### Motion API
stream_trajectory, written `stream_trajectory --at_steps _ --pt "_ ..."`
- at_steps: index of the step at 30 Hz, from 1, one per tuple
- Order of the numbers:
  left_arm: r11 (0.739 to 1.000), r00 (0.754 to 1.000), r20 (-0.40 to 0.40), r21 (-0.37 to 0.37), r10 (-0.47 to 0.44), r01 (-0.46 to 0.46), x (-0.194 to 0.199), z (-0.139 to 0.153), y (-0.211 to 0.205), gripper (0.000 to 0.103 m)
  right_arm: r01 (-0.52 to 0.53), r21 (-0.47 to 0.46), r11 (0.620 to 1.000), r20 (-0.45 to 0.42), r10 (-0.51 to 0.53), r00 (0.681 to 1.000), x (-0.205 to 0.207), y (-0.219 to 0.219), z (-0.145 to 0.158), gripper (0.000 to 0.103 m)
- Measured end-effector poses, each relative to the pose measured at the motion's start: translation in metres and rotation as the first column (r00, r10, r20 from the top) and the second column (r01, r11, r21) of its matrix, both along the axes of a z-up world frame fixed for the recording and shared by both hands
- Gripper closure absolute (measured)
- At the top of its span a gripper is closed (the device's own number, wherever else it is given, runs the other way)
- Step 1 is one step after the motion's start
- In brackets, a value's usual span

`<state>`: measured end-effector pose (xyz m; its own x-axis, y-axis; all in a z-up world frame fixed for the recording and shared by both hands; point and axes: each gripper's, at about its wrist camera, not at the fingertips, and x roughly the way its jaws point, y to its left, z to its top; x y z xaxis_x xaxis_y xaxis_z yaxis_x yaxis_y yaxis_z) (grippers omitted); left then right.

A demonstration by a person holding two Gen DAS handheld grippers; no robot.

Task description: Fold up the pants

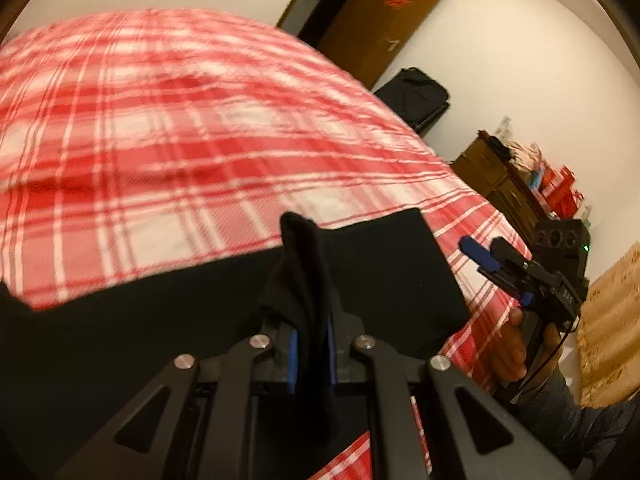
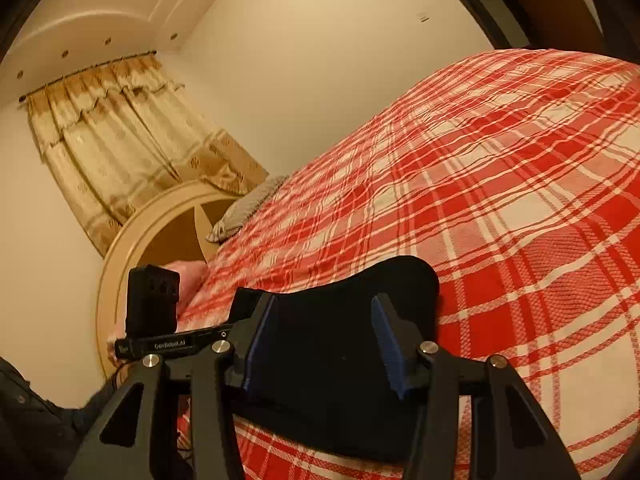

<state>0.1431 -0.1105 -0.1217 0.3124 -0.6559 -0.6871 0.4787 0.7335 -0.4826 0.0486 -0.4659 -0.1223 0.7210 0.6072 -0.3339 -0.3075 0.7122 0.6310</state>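
Left wrist view, nearest first: left gripper [image 1: 312,344] has its jaws pinched tight on a bunched fold of the black pants [image 1: 380,280], w/ the fabric standing up between the blue pads [image 1: 293,360] in a narrow ridge that rises past the fingertips. Just beyond, the rest of the pants lies flat across the near edge of the red-and-white plaid bedspread [image 1: 180,140], stretching from the left of frame to a squared corner right of centre. To the right, at about the same depth, right gripper [image 1: 486,270] shows side-on, held by a hand [image 1: 516,344], blue-tipped fingers apart w/ nothing between them; it sits over the bedspread just beside the pants' right edge, not touching as far as can be told. Farther back the bedspread fills the frame, blurred. Far right: a dark bag [image 1: 416,98] against the wall, a brown door [image 1: 376,16] behind it, a cluttered wooden cabinet [image 1: 500,176] nearer on the right. Right wrist view, near to far: right gripper [image 2: 324,344] jaws are spread, blue pads [image 2: 386,340] either side of the pants [image 2: 340,320] but w/ clear gaps, so no grip; cloth lies under and between them on the bedspread [image 2: 500,200]. Left of it, the left gripper's body [image 2: 152,304] is partly seen w/ a hand behind it. Beyond: a pillow [image 2: 248,208] at the bed's far left, a curved headboard [image 2: 152,216], gold curtains [image 2: 120,132] on the far wall.
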Motion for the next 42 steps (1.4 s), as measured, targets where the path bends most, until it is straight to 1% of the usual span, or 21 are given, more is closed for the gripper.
stream_trajectory --at_steps 6,10,13,15,17,20,21,22,23,24,26,27,28,30,32,33,34,36,38,40,42 --pt "0.999 0.999 -0.026 0.004 0.044 -0.044 0.001 -0.010 0.018 0.092 -0.024 -0.040 0.999 0.005 0.024 1.000 0.000 0.009 -0.002 0.052" --pt "0.999 0.999 -0.041 0.029 0.031 -0.030 0.001 -0.017 0.015 0.092 -0.068 -0.041 0.997 0.010 0.069 0.998 0.000 0.016 -0.002 0.052" --pt "0.997 0.998 -0.053 0.067 0.045 -0.042 0.002 -0.029 0.014 0.091 -0.123 -0.084 0.989 -0.033 0.121 0.992 0.003 0.030 -0.006 0.052" --pt "0.996 0.997 -0.055 0.067 0.057 -0.053 0.002 -0.032 0.015 0.089 -0.137 -0.165 0.977 -0.119 0.119 0.986 0.012 0.042 -0.016 0.052" --pt "0.994 0.998 -0.031 0.092 0.059 -0.056 0.000 -0.031 0.015 0.083 -0.157 -0.227 0.961 -0.241 0.101 0.965 0.025 0.050 -0.034 0.051" --pt "0.988 0.997 0.045 0.141 0.059 -0.064 -0.009 -0.020 0.017 0.075 -0.166 -0.238 0.957 -0.253 0.104 0.962 0.025 0.050 -0.030 0.051" --pt "0.986 0.996 0.071 0.152 0.057 -0.067 -0.013 -0.017 0.020 0.066 -0.172 -0.247 0.954 -0.256 0.107 0.961 0.025 0.051 -0.027 0.051" --pt "0.983 0.993 0.106 0.166 0.059 -0.076 -0.017 -0.013 0.025 0.060 -0.179 -0.261 0.949 -0.253 0.111 0.961 0.025 0.052 -0.021 0.051" --pt "0.979 0.987 0.145 0.179 0.068 -0.094 -0.023 -0.011 0.032 0.050 -0.185 -0.269 0.945 -0.253 0.116 0.960 0.027 0.054 -0.016 0.051" --pt "0.972 0.978 0.192 0.201 0.080 -0.118 -0.029 -0.008 0.041 0.043 -0.206 -0.266 0.942 -0.257 0.137 0.957 0.030 0.058 -0.010 0.051" --pt "0.954 0.962 0.258 0.252 0.094 -0.161 -0.039 -0.008 0.057 0.043 -0.283 -0.243 0.928 -0.260 0.219 0.941 0.046 0.076 0.005 0.051" --pt "0.947 0.954 0.283 0.268 0.099 -0.177 -0.044 -0.008 0.066 0.043 -0.304 -0.255 0.918 -0.257 0.239 0.936 0.050 0.087 0.011 0.051" --pt "0.941 0.949 0.295 0.278 0.106 -0.192 -0.048 -0.009 0.074 0.043 -0.343 -0.287 0.894 -0.256 0.273 0.927 0.062 0.108 0.018 0.051" --pt "0.933 0.949 0.293 0.293 0.118 -0.207 -0.055 -0.016 0.091 0.041 -0.406 -0.317 0.857 -0.262 0.333 0.906 0.078 0.138 0.024 0.051" --pt "0.932 0.964 0.236 0.305 0.123 -0.194 -0.057 -0.030 0.102 0.037 -0.493 -0.306 0.815 -0.293 0.412 0.863 0.102 0.179 0.023 0.051" --pt "0.935 0.966 0.230 0.302 0.117 -0.185 -0.061 -0.036 0.106 0.037 -0.518 -0.300 0.801 -0.306 0.434 0.848 0.111 0.196 0.021 0.051" --pt "0.936 0.962 0.250 0.300 0.111 -0.186 -0.067 -0.037 0.108 0.037 -0.534 -0.295 0.792 -0.315 0.447 0.837 0.120 0.209 0.019 0.051" --pt "0.936 0.965 0.240 0.301 0.110 -0.181 -0.074 -0.038 0.108 0.033 -0.574 -0.251 0.779 -0.345 0.482 0.805 0.141 0.241 0.009 0.051" --pt "0.939 0.965 0.244 0.303 0.092 -0.166 -0.080 -0.038 0.105 0.030 -0.585 -0.207 0.784 -0.364 0.493 0.790 0.158 0.262 0.003 0.051" --pt "0.935 0.957 0.282 0.315 0.074 -0.165 -0.085 -0.038 0.105 0.030 -0.595 -0.168 0.786 -0.367 0.510 0.778 0.173 0.284 -0.003 0.052" --pt "0.942 0.956 0.283 0.292 0.077 -0.163 -0.085 -0.038 0.108 0.030 -0.605 -0.117 0.788 -0.375 0.529 0.761 0.185 0.301 -0.007 0.052"
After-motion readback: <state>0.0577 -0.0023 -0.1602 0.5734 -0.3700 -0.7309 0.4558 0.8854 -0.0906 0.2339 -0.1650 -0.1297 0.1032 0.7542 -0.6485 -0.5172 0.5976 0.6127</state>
